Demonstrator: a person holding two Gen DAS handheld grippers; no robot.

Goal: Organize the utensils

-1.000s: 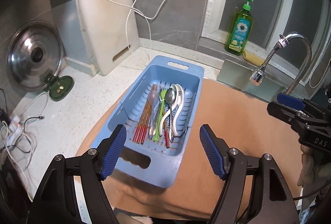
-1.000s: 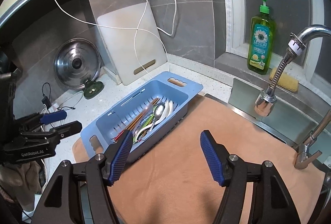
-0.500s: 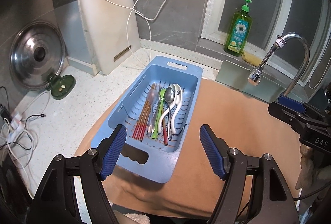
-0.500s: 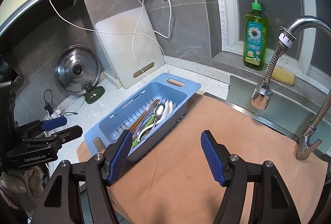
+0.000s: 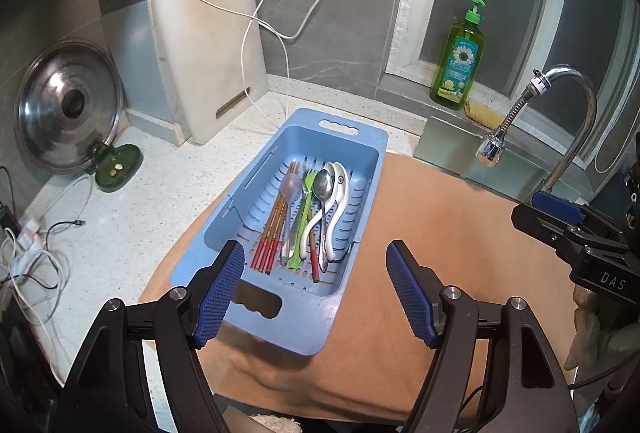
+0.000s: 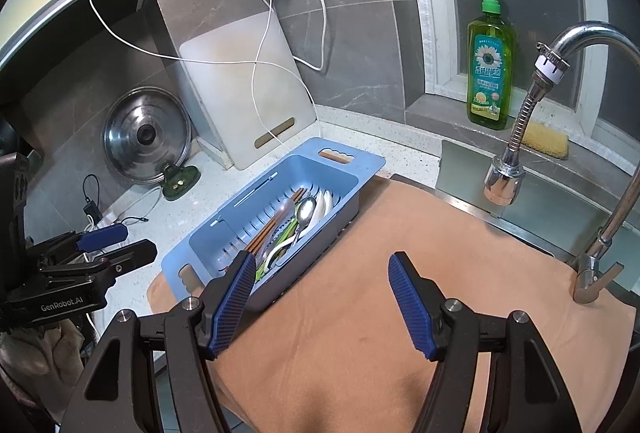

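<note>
- Both cameras have drawn back and risen a little over the last second: the blue basket (image 5: 296, 217) sits slightly smaller and farther off than it did, while nothing inside it has shifted.
- Left of the basket, a steel pot lid (image 5: 66, 105) leans on the wall and a white cutting board (image 5: 206, 49) stands behind the basket's far-left corner.
- Left gripper (image 5: 314, 287) hangs above the basket's near end, jaws spread wide, holding nothing.
- Inside the basket the utensils lie lengthwise in one bundle: red-tipped chopsticks (image 5: 272, 233) toward its left wall, then a clear spoon (image 5: 291, 189), a green fork (image 5: 304, 217), a metal spoon (image 5: 322, 185) and white spoons (image 5: 338, 201) toward its right.
- Right gripper (image 6: 322, 299) hovers over the tan cloth (image 6: 400, 293) just right of the basket, jaws also wide and empty.
- Judgement: with both claws empty and backing off, this fits either utensils gathered in the basket and finished with, or a pause before sorting them out; the views alone do not settle which.
</note>
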